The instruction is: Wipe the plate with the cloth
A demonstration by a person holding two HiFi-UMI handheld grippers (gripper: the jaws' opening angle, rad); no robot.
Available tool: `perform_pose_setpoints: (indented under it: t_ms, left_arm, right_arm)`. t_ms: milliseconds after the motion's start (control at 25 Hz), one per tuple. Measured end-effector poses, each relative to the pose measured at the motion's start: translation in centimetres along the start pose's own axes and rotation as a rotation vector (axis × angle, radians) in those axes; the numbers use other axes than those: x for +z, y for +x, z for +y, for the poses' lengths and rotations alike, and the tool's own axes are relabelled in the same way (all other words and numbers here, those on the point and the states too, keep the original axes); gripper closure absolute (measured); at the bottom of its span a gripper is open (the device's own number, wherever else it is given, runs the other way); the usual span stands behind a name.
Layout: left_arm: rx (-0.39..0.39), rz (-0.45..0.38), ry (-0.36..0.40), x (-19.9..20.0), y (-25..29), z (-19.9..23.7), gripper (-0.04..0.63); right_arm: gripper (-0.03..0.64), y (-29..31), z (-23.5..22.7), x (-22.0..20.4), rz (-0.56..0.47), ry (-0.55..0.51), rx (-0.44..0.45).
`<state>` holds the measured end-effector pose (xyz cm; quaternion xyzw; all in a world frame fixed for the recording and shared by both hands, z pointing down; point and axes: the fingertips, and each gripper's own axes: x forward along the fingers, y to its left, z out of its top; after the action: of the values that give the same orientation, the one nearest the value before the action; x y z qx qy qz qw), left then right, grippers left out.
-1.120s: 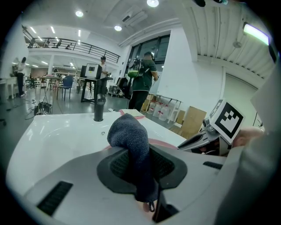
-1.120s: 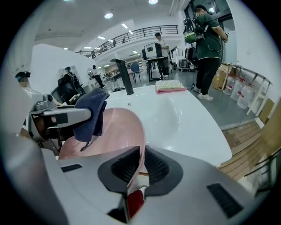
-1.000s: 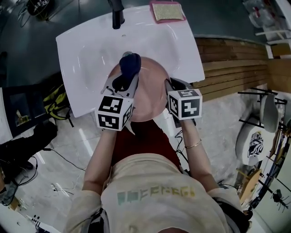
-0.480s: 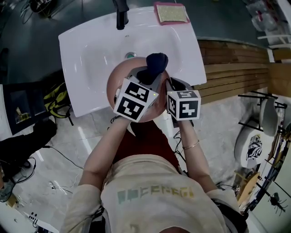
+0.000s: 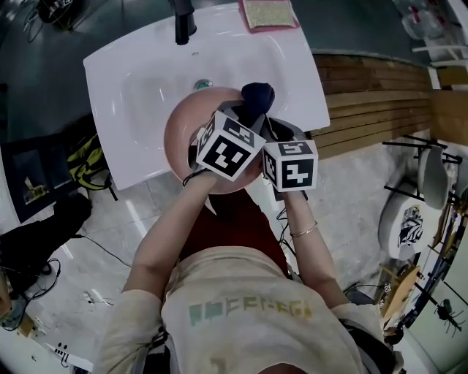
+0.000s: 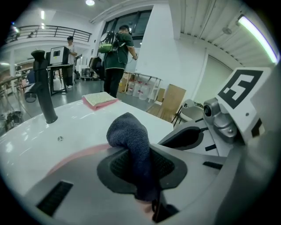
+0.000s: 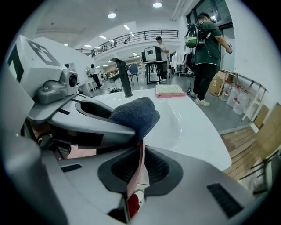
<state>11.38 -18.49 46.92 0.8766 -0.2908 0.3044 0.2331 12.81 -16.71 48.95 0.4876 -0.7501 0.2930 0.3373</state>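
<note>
A pink plate (image 5: 184, 131) is held over the white sink (image 5: 131, 80). My right gripper (image 5: 272, 133) is shut on the plate's right rim (image 7: 137, 176), seen edge-on between its jaws in the right gripper view. My left gripper (image 5: 247, 109) is shut on a dark blue cloth (image 5: 257, 95), which bulges out past the jaw tips (image 6: 131, 136) and rests against the plate's far right part, close beside the right gripper. In the right gripper view the cloth (image 7: 137, 115) sits just above the held rim.
A black tap (image 5: 183, 22) stands at the sink's back edge, with a pink sponge cloth (image 5: 268, 13) to its right. Wooden boards (image 5: 380, 102) lie right of the sink. The drain (image 5: 203, 85) shows beyond the plate. People stand far behind.
My left gripper has swept the cloth from the plate's far left part across to its right side, ending beside the right gripper. The right gripper has kept its hold on the rim.
</note>
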Motion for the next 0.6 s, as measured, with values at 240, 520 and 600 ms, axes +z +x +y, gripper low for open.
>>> perform_pose_setpoints:
  t_ms: [240, 520, 600]
  left_arm:
    - [0.015, 0.041, -0.019, -0.8, 0.2, 1.4, 0.515]
    - [0.063, 0.072, -0.029, -1.7, -0.7, 3.8, 0.515]
    - [0.077, 0.082, -0.038, -2.0, -1.0, 4.5, 0.515]
  right_arm:
    - [0.555, 0.1, -0.2, 0.2, -0.002, 0.005, -0.006]
    - [0.555, 0.2, 0.1, 0.3, -0.003, -0.005, -0.019]
    - [0.555, 0.2, 0.1, 0.3, -0.005, -0.007, -0.023]
